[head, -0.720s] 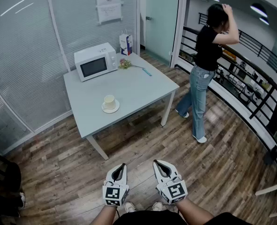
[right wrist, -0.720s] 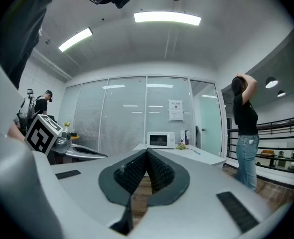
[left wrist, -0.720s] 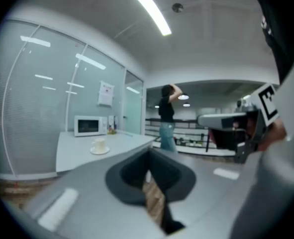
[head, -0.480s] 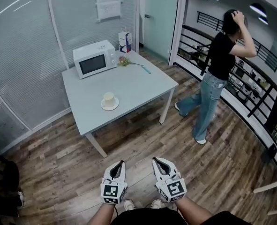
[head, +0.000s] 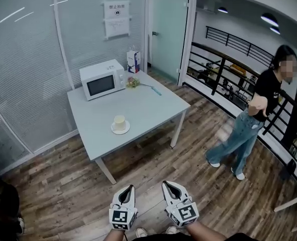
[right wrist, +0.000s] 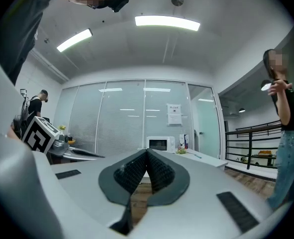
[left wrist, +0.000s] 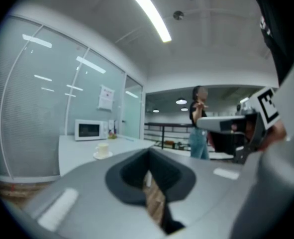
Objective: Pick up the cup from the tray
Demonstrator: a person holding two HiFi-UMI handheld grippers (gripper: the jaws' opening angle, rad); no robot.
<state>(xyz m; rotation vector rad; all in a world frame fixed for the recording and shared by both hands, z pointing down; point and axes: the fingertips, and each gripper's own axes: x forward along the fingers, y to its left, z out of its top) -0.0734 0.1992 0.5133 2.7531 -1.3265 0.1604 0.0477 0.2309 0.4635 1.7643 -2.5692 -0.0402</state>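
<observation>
A cream cup point(head: 119, 121) stands on a small white saucer point(head: 120, 130) near the front middle of a grey table point(head: 148, 100); the left gripper view shows the cup point(left wrist: 102, 149) small and far off. Both grippers are low at the bottom of the head view, well short of the table, over the wooden floor. My left gripper point(head: 129, 188) is shut with nothing in it. My right gripper point(head: 164, 184) is shut too, its pads meeting, empty.
A white microwave point(head: 102, 79) sits at the table's back left, with a carton point(head: 133, 61), a small bunch of flowers point(head: 133, 82) and a blue pen point(head: 157, 90) behind. A person point(head: 251, 122) stands at the right near a black railing point(head: 223, 59). Glass walls stand behind the table.
The person at the right has walked further right and toward me, arms lowered. My view has shifted slightly; both grippers stay low and shut.
</observation>
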